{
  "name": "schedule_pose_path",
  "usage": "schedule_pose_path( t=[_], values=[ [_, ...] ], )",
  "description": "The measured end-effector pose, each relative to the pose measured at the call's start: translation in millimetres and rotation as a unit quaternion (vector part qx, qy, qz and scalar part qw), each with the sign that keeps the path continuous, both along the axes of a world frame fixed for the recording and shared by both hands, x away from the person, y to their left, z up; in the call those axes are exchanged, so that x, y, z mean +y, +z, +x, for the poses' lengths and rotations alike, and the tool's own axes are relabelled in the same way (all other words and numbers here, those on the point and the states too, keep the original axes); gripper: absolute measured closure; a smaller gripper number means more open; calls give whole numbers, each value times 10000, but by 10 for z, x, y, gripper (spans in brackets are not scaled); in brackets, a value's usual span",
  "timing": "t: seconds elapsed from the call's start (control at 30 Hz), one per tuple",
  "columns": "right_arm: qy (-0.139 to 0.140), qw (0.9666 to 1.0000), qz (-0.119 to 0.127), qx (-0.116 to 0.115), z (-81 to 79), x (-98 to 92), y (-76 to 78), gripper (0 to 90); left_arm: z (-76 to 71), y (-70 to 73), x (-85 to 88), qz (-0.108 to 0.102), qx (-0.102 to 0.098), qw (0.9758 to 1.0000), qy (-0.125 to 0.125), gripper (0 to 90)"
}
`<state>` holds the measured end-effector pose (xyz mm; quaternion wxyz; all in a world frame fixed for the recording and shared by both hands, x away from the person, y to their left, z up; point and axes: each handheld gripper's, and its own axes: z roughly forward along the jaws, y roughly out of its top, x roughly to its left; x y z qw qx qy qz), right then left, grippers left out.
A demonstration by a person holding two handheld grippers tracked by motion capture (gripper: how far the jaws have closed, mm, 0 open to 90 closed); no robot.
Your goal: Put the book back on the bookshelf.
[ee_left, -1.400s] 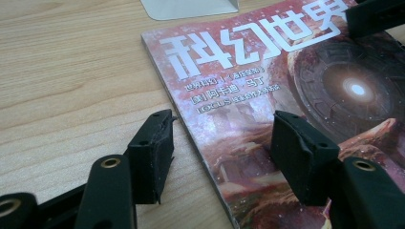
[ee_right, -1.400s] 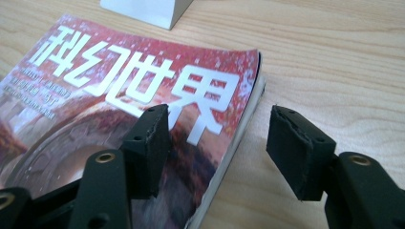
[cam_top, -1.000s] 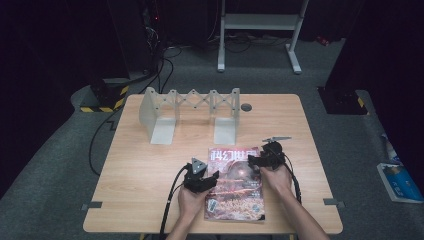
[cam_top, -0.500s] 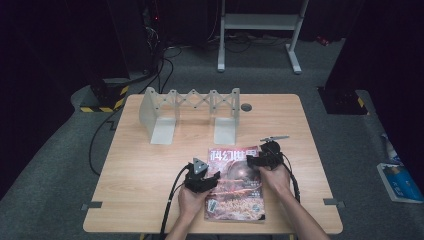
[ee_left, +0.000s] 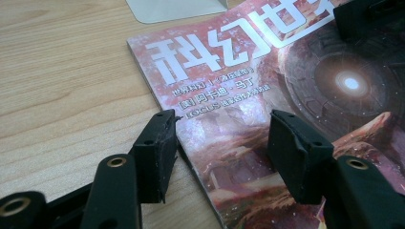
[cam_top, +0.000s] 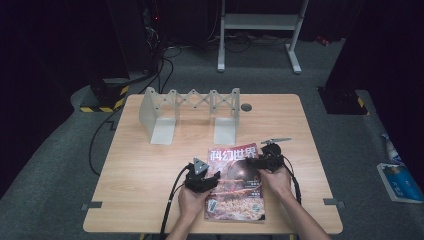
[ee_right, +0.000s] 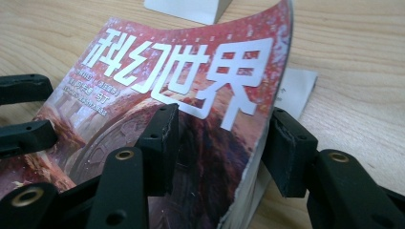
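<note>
A magazine (cam_top: 235, 187) with a red cover and white characters lies flat near the table's front edge. My left gripper (cam_top: 214, 179) rests at its left edge. In the left gripper view the jaws (ee_left: 222, 143) stand open astride that edge, one pad over bare wood and one over the cover (ee_left: 239, 90). My right gripper (cam_top: 251, 163) is at the magazine's upper right corner. Its jaws have just been closing. The curled-up cover edge (ee_right: 267, 95) stands between the jaws (ee_right: 222, 143), and a gap still shows at the pads.
A white folding rack (cam_top: 190, 112) stands at the back of the wooden table (cam_top: 150, 170), its base close behind the magazine. A white paper slip (ee_right: 298, 86) pokes out under the lifted cover. A blue book (cam_top: 397, 180) lies on the floor to the right.
My right gripper has shifted slightly at the magazine's right edge. The left gripper and the magazine's body have stayed where they were.
</note>
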<state>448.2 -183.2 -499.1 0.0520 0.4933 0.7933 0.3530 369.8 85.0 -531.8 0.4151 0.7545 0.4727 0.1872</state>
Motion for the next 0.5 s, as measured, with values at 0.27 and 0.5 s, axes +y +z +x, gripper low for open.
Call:
schedule_pose_path(
  t=[0.27,0.5],
  values=[
    [126,9999,-70,-52,-41,15,20,508,0,-2,0,-7,-7,10000,3,436],
    [176,9998,-7,-21,-27,76,37,509,5,-2,4,5,-22,10000,-10,437]
  ],
)
